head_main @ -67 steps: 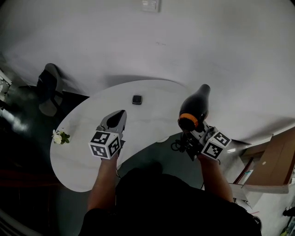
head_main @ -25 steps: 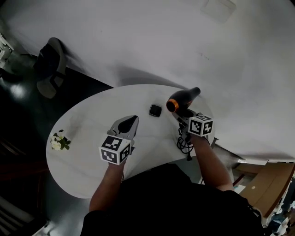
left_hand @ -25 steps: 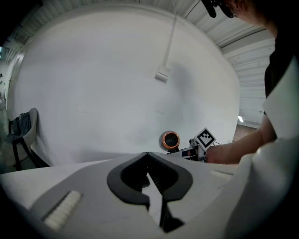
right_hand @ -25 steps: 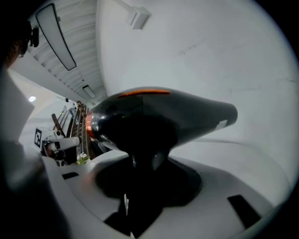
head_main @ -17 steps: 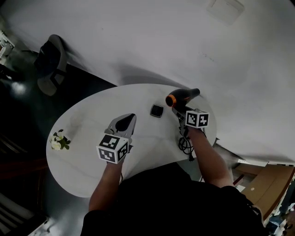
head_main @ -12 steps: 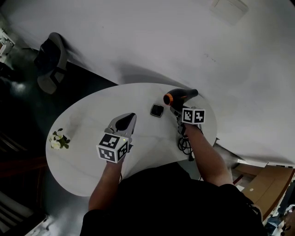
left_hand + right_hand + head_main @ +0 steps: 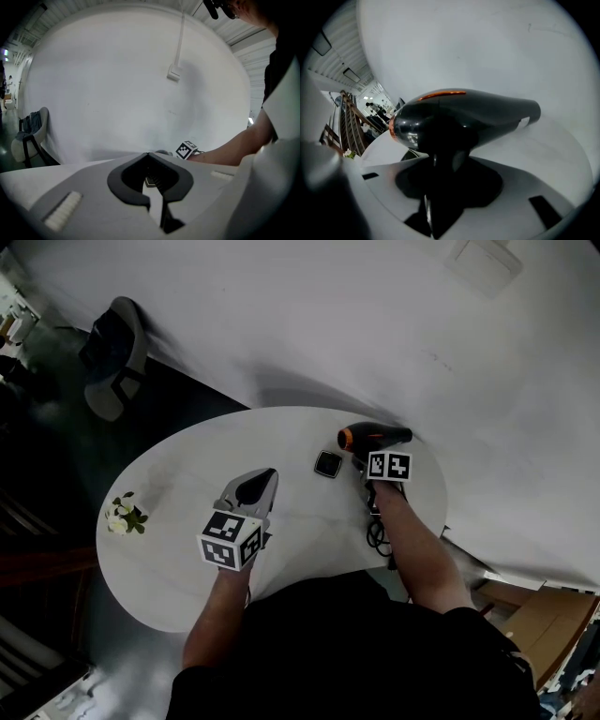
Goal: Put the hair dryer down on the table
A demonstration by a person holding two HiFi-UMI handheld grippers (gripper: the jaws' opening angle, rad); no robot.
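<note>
hair dryer point(image 7: 373, 437), black with an orange ring at its left end, at the far right part of the white table point(image 7: 178, 484), barrel lying level, nozzle pointing right toward the wall. cannot tell if it touches the tabletop. right gripper point(image 7: 372, 454) is clamped on its handle; in the right gripper view the handle of the dryer point(image 7: 464, 117) sits squeezed between the jaws of the gripper point(image 7: 443, 176). its black cord point(image 7: 380, 535) is bunched beside the right forearm. left gripper point(image 7: 259, 480) over the table middle, jaws together, tips meeting, nothing held point(image 7: 148, 154). small dark square object point(image 7: 328, 464) just left of the dryer. white flower point(image 7: 122, 517) near the table's left edge. chair point(image 7: 117, 343) off on the floor.
</note>
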